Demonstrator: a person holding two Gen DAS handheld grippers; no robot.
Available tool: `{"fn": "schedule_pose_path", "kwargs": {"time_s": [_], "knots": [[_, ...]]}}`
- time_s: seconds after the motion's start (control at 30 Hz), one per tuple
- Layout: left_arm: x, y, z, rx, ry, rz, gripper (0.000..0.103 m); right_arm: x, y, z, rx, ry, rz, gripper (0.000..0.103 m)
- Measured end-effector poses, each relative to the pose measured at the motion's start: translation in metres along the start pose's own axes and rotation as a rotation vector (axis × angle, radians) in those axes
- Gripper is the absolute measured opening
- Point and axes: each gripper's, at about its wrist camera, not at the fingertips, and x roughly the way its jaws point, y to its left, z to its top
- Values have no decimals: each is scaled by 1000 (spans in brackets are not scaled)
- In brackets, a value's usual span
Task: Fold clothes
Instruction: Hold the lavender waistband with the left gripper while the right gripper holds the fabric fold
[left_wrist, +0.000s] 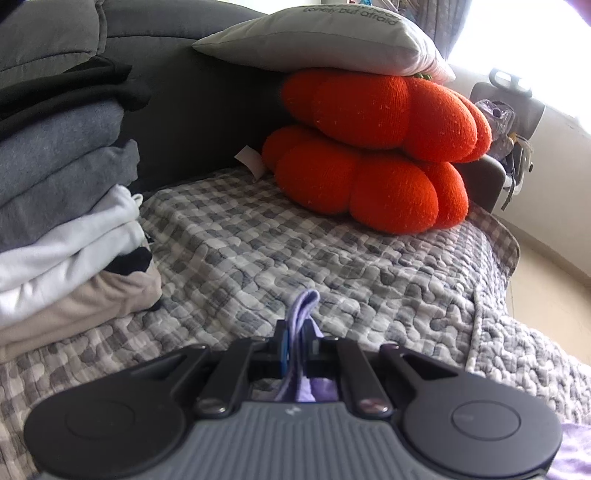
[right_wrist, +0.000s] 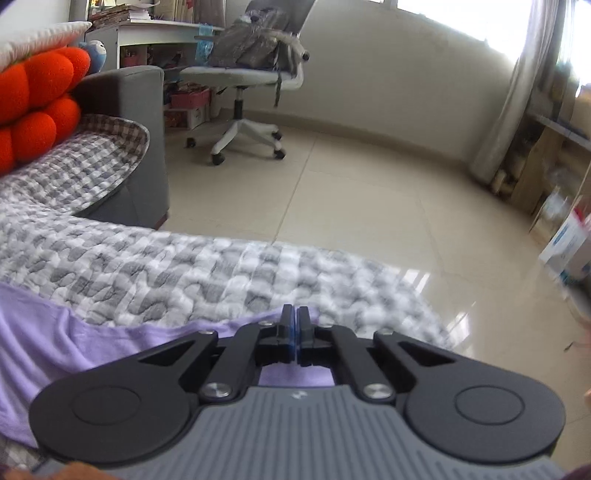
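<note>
- Between the jaws of my left gripper (left_wrist: 300, 334) a doubled fold of the lilac garment (left_wrist: 305, 301) is pinched, its edge sticking up just past the tips and more of it trailing back under the body.
- Under my right gripper (right_wrist: 295, 332) the same lilac garment (right_wrist: 59, 347) lies spread on the checked quilt (right_wrist: 155, 266), running off to the left of the jaws; those jaws are pressed together, and I cannot tell whether any cloth edge is caught between them.
- I judge the step in hand to be carrying or laying one held edge across to make a fold; the garment is not yet a neat packet.
- The next move calls for keeping the left pinch firm, getting a sure hold with the right, and setting the edge down flat on the quilt without dragging it.
- Left of the left jaws sits a stack of folded clothes (left_wrist: 62, 206); ahead of them, orange cushions (left_wrist: 373, 147) under a grey pillow (left_wrist: 325, 40).
- Beyond the right jaws: tiled floor (right_wrist: 369, 206) and an office chair (right_wrist: 251, 81).
</note>
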Motion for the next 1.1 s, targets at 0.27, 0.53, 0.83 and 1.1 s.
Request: {"fn": "schedule_pose_path", "kwargs": {"time_s": [0.27, 0.53, 0.83, 1.1], "knots": [[-3, -1, 2, -18, 2, 5, 7, -20, -11, 7, 28, -130, -126, 0], [5, 0, -2, 7, 45, 35, 11, -17, -17, 12, 74, -104, -77, 0], [1, -1, -1, 14, 55, 24, 64, -2, -37, 7, 197, 8, 52, 12], [2, -8, -6, 102, 76, 27, 64, 15, -18, 5, 174, 73, 144, 14]]}}
